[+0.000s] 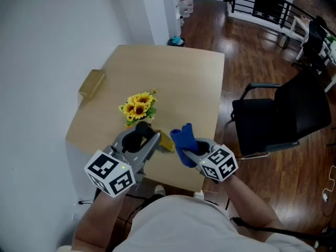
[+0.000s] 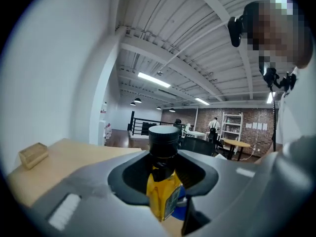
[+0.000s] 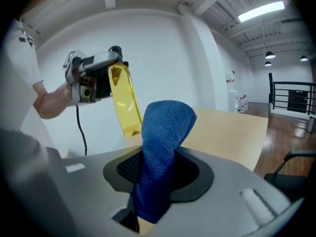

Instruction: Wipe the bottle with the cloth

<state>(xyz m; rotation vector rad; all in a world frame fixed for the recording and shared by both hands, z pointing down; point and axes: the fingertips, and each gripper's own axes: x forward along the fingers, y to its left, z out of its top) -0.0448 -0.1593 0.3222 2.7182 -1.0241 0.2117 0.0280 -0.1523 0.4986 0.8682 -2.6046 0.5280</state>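
My left gripper [image 1: 152, 138] is shut on a yellow bottle [image 1: 167, 142] with a black cap, held in the air over the near edge of the table [image 1: 178, 72]. In the left gripper view the bottle [image 2: 163, 189] stands between the jaws, cap [image 2: 163, 138] uppermost. My right gripper [image 1: 192, 147] is shut on a blue cloth [image 1: 184, 136], whose free end stands up just right of the bottle. The right gripper view shows the cloth [image 3: 163, 132] rising from the jaws, with the tilted bottle [image 3: 126, 102] and the left gripper [image 3: 94, 78] close behind it on the left. I cannot tell if cloth and bottle touch.
A bunch of sunflowers [image 1: 138, 106] stands on the table just beyond the grippers. A small wooden block [image 1: 92, 83] lies at the table's left edge by the white wall. A black chair [image 1: 283, 114] stands on the wooden floor to the right.
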